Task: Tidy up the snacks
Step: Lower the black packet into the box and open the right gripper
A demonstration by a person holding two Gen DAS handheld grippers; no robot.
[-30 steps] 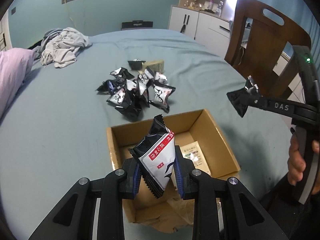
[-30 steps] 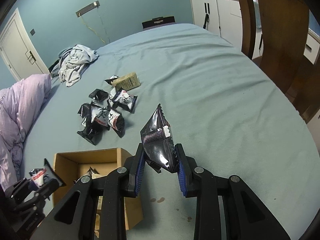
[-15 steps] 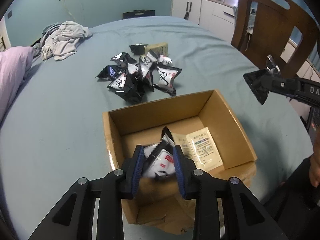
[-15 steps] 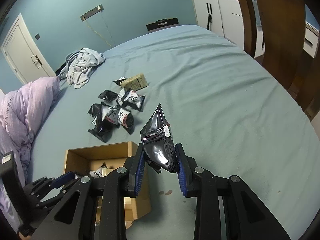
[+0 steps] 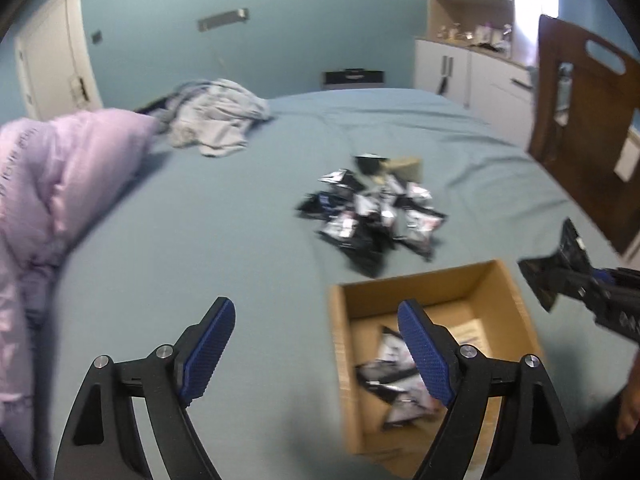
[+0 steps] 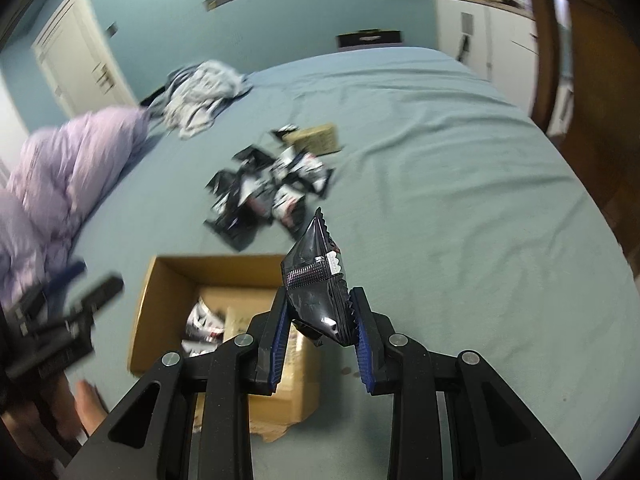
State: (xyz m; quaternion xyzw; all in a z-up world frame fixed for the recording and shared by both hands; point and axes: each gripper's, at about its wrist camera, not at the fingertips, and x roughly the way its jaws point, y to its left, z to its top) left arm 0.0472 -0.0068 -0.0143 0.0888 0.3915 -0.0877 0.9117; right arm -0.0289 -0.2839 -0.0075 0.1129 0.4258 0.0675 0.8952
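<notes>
Cardboard box holds snack packets; left fingers opening, empty — right fingers grip a packet.

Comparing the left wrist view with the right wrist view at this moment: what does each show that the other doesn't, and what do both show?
Only the left wrist view shows the left gripper close up, its jaws opening with nothing between them.

Only the right wrist view shows the right gripper close up, clamped on a black snack packet, and stains on the sheet.

Both show the cardboard box with packets inside, the packet pile, the bed, purple duvet and grey clothes.
</notes>
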